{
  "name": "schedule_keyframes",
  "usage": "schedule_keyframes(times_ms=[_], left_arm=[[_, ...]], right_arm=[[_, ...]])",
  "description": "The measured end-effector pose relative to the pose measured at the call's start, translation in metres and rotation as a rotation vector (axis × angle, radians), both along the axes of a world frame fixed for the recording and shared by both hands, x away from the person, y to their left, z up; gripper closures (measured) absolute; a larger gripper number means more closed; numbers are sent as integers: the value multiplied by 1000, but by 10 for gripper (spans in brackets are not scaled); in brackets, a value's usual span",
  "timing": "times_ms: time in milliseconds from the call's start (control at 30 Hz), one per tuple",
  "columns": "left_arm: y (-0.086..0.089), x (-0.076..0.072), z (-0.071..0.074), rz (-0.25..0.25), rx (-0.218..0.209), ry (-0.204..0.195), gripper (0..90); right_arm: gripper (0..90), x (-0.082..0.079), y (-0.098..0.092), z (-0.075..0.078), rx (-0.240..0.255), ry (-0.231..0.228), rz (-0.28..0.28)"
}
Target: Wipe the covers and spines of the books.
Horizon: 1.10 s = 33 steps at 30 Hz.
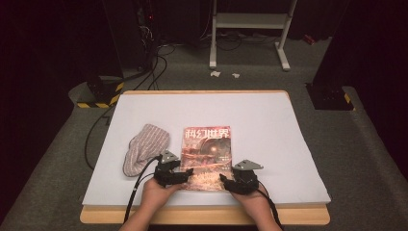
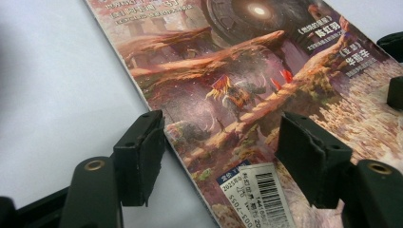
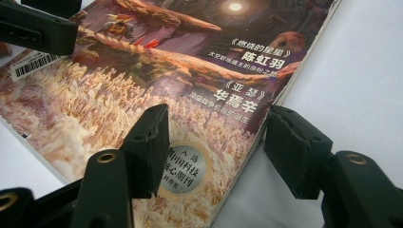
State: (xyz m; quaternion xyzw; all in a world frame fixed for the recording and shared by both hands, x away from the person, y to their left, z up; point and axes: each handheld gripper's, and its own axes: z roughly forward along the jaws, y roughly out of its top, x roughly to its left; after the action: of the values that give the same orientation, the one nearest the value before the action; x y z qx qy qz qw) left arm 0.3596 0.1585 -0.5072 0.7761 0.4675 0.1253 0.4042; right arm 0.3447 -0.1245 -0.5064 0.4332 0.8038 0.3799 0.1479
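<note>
White tabletop (image 1: 269, 120) carries a magazine (image 1: 207, 156) lying lengthwise away from the person, its near corners straddled by the spread fingers of left gripper (image 1: 185, 174) and right gripper (image 1: 227, 179) alike.

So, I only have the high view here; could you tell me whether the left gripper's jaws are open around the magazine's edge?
Observer: Yes, the left gripper is open, its jaws straddling the magazine's left edge near the bottom corner, not yet pinching it.
Operator: Thank you. Is there anything on that corner?
Observer: A white barcode sticker lies on the cover between the jaws.
Operator: And how is the right gripper placed, please?
Observer: The right gripper is open too, straddling the right edge; a round silver seal on the cover sits beside its left jaw.
</note>
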Motion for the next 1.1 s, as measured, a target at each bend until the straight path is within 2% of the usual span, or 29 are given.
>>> schedule_keyframes(times_ms=[367, 400, 633, 700, 767, 800, 833, 900, 967, 1000, 1067, 1100], left_arm=[[3, -1, 1, 15, -48, -9, 356], [4, -2, 2, 22, -61, -29, 362], [3, -6, 7, 31, -97, -77, 375], [1, -11, 11, 34, -130, -133, 388], [-1, -12, 13, 36, -139, -148, 390], [-4, -15, 17, 22, -171, -176, 393], [-4, -15, 17, 22, -171, -176, 398], [-7, -16, 19, 0, -207, -174, 405], [-12, -18, 18, -51, -231, -144, 417], [-17, -17, 15, -81, -225, -105, 441], [-25, -20, 12, -84, -177, -123, 410], [-24, -20, 13, -86, -179, -127, 409]], right_arm=[[414, 0, 0, 0, 3, -1, 0], [414, 0, 0, 0, 1, -2, -1], [414, -1, -1, 0, 3, -2, -7], [413, -1, -1, 0, 2, -4, -9], [412, -1, 0, 0, 1, -5, -12], [411, -2, 0, 0, -1, -8, -16], [411, -2, 0, 0, -1, -8, -16], [412, -2, -1, 0, -1, -10, -17], [411, -2, -2, 0, -2, -11, -20], [412, -3, -2, 0, -4, -13, -24], [411, -3, -2, 0, -3, -13, -24], [411, -3, -2, 0, -2, -13, -24]])
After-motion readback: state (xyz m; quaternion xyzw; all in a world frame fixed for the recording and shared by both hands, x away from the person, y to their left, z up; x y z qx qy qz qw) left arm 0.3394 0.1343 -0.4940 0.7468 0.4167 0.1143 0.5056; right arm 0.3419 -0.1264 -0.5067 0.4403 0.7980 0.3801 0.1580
